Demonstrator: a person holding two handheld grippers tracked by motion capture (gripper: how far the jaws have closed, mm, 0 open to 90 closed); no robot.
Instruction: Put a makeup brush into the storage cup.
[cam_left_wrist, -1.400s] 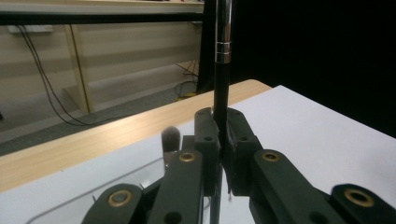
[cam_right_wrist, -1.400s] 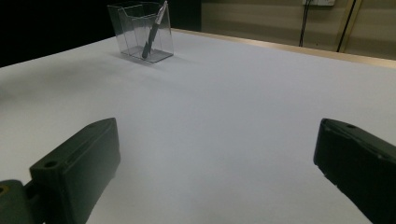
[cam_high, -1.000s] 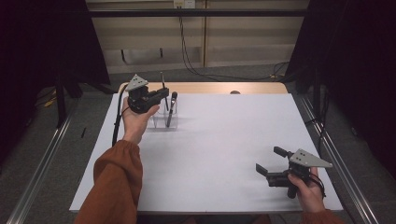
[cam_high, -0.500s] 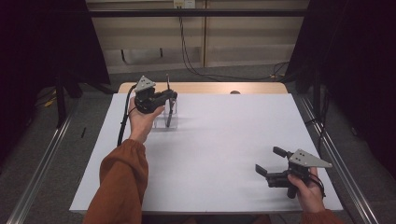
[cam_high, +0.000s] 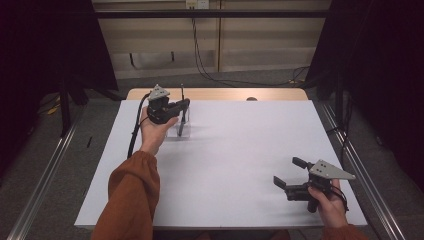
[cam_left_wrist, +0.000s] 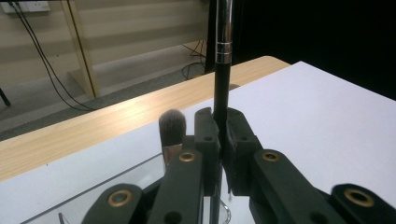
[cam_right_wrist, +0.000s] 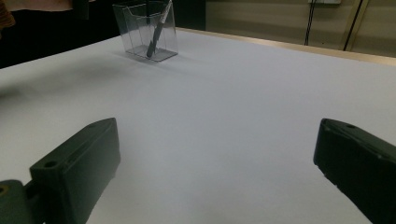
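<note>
No legible text, labels or numbers anywhere.

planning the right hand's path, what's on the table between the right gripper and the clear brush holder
Nothing: in the right gripper view, bare white table runs from the open right gripper to the clear brush holder.

I noted a white-covered table (cam_high: 235, 150) with a bare wooden strip (cam_high: 220, 94) along its far edge. One clear plastic holder (cam_right_wrist: 147, 30) stood directly on the white surface, below my left jaws and far ahead-left of my right jaws, whose own stretch lay bare.
</note>
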